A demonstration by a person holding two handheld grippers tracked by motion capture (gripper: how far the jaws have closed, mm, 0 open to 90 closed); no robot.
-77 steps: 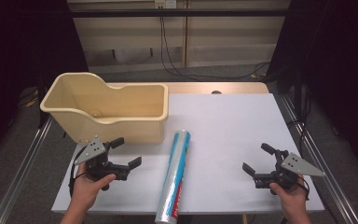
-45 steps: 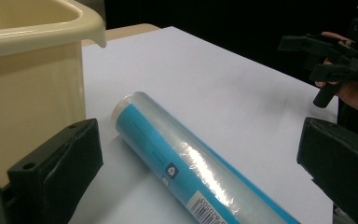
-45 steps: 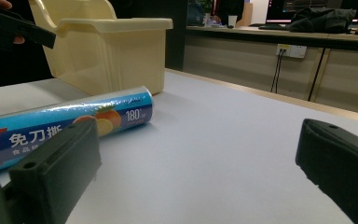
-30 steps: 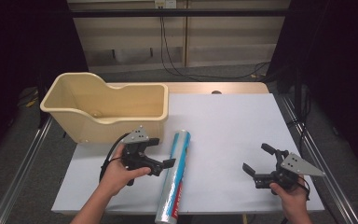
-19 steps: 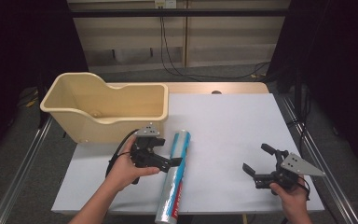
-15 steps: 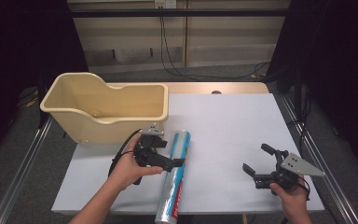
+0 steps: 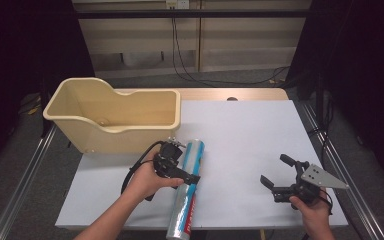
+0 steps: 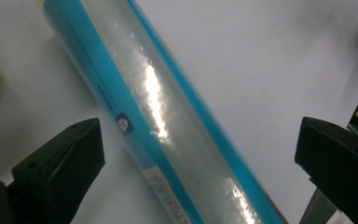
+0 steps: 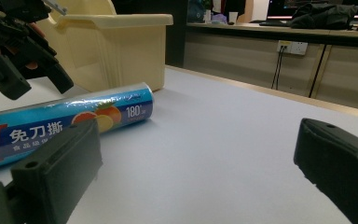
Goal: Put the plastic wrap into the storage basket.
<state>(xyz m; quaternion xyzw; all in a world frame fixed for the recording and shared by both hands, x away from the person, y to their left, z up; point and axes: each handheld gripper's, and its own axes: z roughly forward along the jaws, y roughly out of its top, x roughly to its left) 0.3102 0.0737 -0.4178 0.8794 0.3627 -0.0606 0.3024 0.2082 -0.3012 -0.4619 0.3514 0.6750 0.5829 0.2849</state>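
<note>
Cling-film roll [image 8: 168,121] is lying directly under the left gripper [image 7: 179,169], running diagonally between its two jaws, which are standing wide apart and touching nothing. That gripper has been travelling across from the left edge of the white table [image 7: 240,140] over the last couple of seconds, and is now hanging over the upper half of the roll, so the reach seems finished and the grasp is what remains: dropping down and closing across the tube. Farther to that gripper's right, the right gripper [image 7: 280,181] is staying parked near the table's front edge, its jaws also apart and empty, well apart from the roll. Beyond the left gripper, just past the roll's far end, the cream plastic tub [image 7: 130,131] is waiting, probably the destination.
</note>
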